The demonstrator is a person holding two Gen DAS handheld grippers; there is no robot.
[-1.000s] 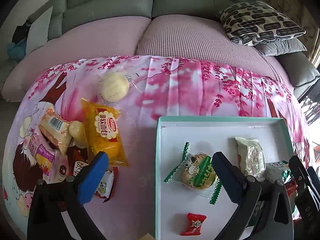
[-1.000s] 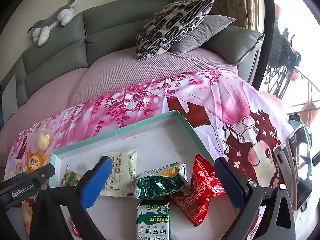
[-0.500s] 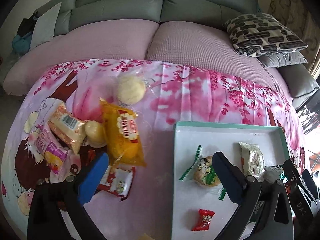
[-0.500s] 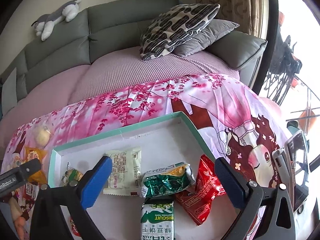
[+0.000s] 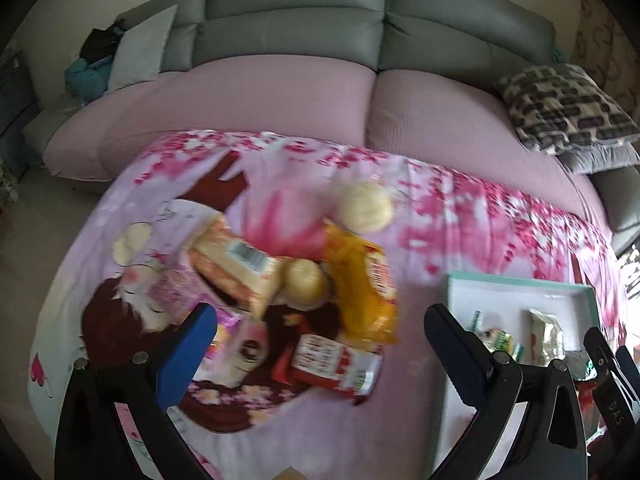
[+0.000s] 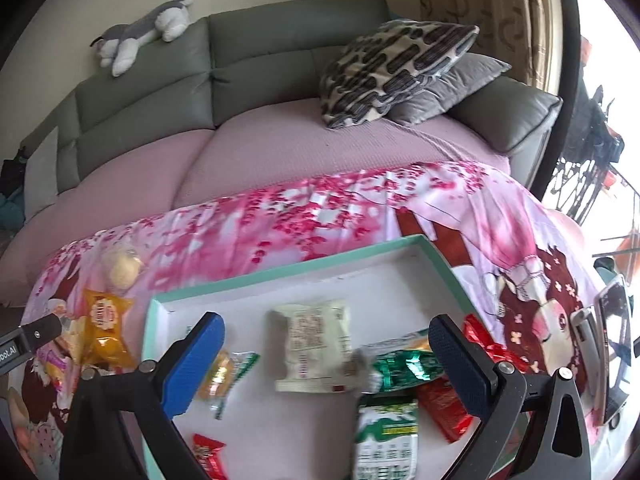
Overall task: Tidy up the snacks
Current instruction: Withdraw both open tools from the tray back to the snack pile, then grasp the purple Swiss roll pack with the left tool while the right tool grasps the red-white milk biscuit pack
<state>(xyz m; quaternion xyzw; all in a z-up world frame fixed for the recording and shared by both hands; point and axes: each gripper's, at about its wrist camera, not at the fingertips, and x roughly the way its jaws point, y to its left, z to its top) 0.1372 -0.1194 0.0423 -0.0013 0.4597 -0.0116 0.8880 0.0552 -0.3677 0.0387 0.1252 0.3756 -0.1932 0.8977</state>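
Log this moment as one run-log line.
left gripper: jaws open, empty, over loose snack pile | right gripper: jaws open, empty, over teal-rimmed white tray | yellow snack packet: outside tray

Motion is smearing my left view, so print on the red packet and orange packet is staying unreadable. In my right view the frame's bottom edge is cutting off the green biscuit pack and red candy, near the tray's near edge.
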